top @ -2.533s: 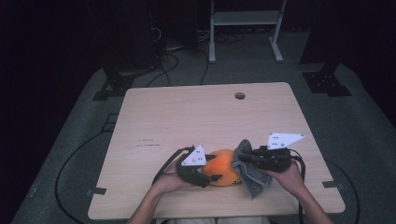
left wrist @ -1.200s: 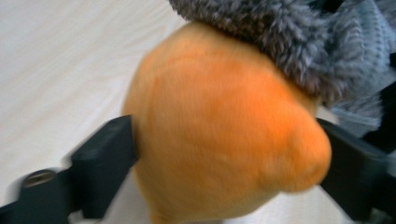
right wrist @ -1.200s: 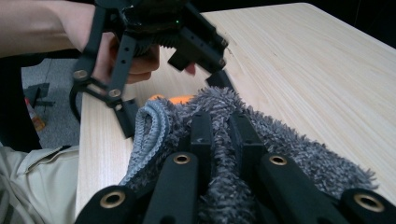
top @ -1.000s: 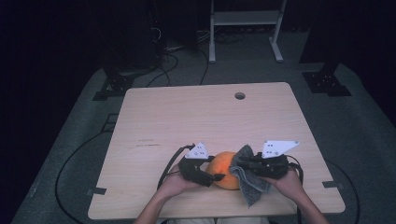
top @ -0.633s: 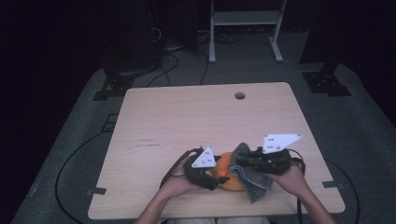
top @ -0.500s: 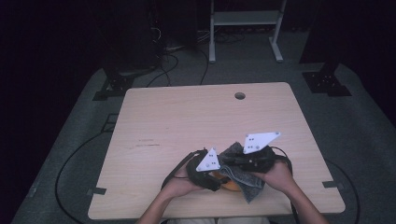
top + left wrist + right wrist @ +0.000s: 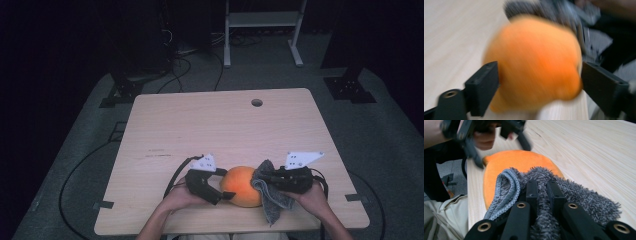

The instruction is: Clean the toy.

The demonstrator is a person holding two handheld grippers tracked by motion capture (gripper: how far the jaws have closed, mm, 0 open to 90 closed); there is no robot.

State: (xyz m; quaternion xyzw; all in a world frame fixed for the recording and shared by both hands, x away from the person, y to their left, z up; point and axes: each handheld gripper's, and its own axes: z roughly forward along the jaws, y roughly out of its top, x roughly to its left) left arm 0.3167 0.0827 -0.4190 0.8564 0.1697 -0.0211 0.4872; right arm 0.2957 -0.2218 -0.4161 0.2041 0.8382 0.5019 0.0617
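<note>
An orange fruit-shaped object (image 7: 242,186), smooth and rounded, sat on the light wooden surface (image 7: 220,130) near its front edge, between the person's two hands. In the high view the left tongs (image 7: 226,192) reached in from the left and met the orange object's lower left side. In the left gripper view the orange object (image 7: 534,62) lay between the two black jaws, which stood wide on either side of it; they had just been opening. That picture was blurred, so whether the pads touched the skin was hard to tell, but a sliver of gap seemed to show beside each jaw.

The right tongs (image 7: 267,176) came in from the right, clamped tight on a grey terry cloth (image 7: 270,192). In the right gripper view the two jaws stood close together with the cloth (image 7: 564,192) pinched between them, its stitched hem folded over at the left. The cloth pressed against the right side of the orange object (image 7: 506,165), and a loose end hung down toward the surface's front edge. The left hand (image 7: 180,197) and right hand (image 7: 315,197) rested low at the front edge, each wrapped around its tool, with a black cable (image 7: 175,172) looping behind the left one.
</note>
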